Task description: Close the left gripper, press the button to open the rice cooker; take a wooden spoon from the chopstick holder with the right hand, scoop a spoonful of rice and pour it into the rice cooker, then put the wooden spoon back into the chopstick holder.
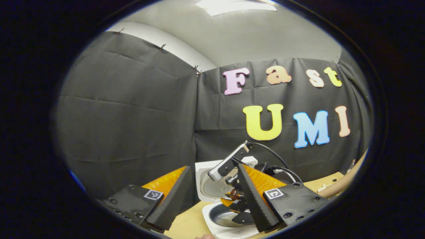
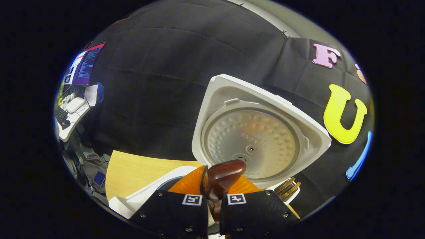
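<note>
The white rice cooker (image 1: 212, 212) stands with its lid (image 2: 252, 139) raised, so the dimpled metal inner plate faces me. My right gripper (image 2: 220, 187) is shut on the dark brown wooden spoon (image 2: 225, 172), whose bowl sticks up in front of the lid. In the left gripper view, the right gripper (image 1: 237, 207) hangs over the metal inner pot (image 1: 222, 217) with the spoon (image 1: 234, 193) in it. My left gripper (image 1: 214, 167) is open, nothing between its fingers, and sits in front of the cooker. The chopstick holder (image 2: 292, 192) with wooden sticks stands right of the cooker.
The cooker sits on a light wooden table (image 2: 132, 169). A person's forearm (image 1: 342, 186) reaches in from the right, and cables (image 1: 275, 159) trail off the right gripper. A desk with a monitor (image 2: 84, 63) lies beyond the booth at the left.
</note>
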Demonstrator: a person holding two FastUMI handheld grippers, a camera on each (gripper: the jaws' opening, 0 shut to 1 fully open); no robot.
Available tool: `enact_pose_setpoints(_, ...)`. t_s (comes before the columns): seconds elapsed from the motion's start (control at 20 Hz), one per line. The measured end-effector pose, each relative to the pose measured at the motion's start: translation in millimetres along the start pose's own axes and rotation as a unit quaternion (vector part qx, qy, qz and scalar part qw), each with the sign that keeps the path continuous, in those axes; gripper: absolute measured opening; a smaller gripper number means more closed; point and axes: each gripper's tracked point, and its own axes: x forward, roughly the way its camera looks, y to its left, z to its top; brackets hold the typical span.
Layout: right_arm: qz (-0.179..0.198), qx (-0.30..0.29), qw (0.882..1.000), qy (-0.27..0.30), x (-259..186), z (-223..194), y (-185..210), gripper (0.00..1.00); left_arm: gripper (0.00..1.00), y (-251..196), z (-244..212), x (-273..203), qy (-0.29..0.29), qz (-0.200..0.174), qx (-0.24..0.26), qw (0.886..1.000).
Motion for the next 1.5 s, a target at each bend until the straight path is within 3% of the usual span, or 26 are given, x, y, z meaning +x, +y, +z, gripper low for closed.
enact_pose_setpoints(0.1,-0.003,0.039,0.999,-0.004,-1.7,1.9,-8.7,0.14,0.94,-0.7,4.7,-0.3,-0.001,-0.001,-0.008,1.000)
enact_pose_setpoints(0.25,0.004,0.144,0.989,-0.008,-11.8,3.5,-26.0,0.14,0.95,-7.1,4.2,0.2,0.005,-0.016,-0.031,0.999)
enact_pose_setpoints(0.35,-0.012,0.212,0.977,-0.021,-24.3,2.9,-46.8,0.14,0.98,-11.9,4.5,2.8,0.010,-0.026,-0.045,0.999)
enact_pose_setpoints(0.4,-0.026,0.244,0.969,-0.031,-39.2,7.1,-64.0,0.14,0.93,-16.0,3.2,3.1,0.010,-0.030,-0.050,0.998)
enact_pose_setpoints(0.55,-0.090,0.316,0.942,-0.068,-95.4,12.1,-113.4,0.14,0.93,-26.5,11.4,9.3,0.000,-0.039,-0.061,0.997)
enact_pose_setpoints(0.6,-0.114,0.327,0.935,-0.077,-118.5,11.1,-128.7,0.13,0.98,-35.9,11.1,10.9,0.001,-0.049,-0.068,0.996)
enact_pose_setpoints(0.75,-0.173,0.351,0.915,-0.093,-192.3,7.3,-167.3,0.13,0.95,-69.9,14.8,22.8,-0.002,-0.090,-0.081,0.993)
enact_pose_setpoints(0.85,-0.217,0.358,0.903,-0.101,-228.1,-17.5,-197.3,0.13,0.98,-87.1,11.1,30.6,-0.003,-0.114,-0.080,0.990)
enact_pose_setpoints(1.05,-0.281,0.413,0.859,-0.108,-290.4,-63.1,-229.5,0.13,0.95,-116.3,15.3,41.8,-0.004,-0.142,-0.060,0.988)
enact_pose_setpoints(1.2,-0.314,0.424,0.842,-0.110,-330.0,-82.2,-244.4,0.13,0.98,-150.7,18.7,41.5,-0.001,-0.163,-0.058,0.985)
enact_pose_setpoints(1.5,-0.356,0.436,0.819,-0.108,-386.4,-105.9,-256.6,0.13,0.96,-199.7,14.2,38.8,0.016,-0.183,-0.072,0.980)
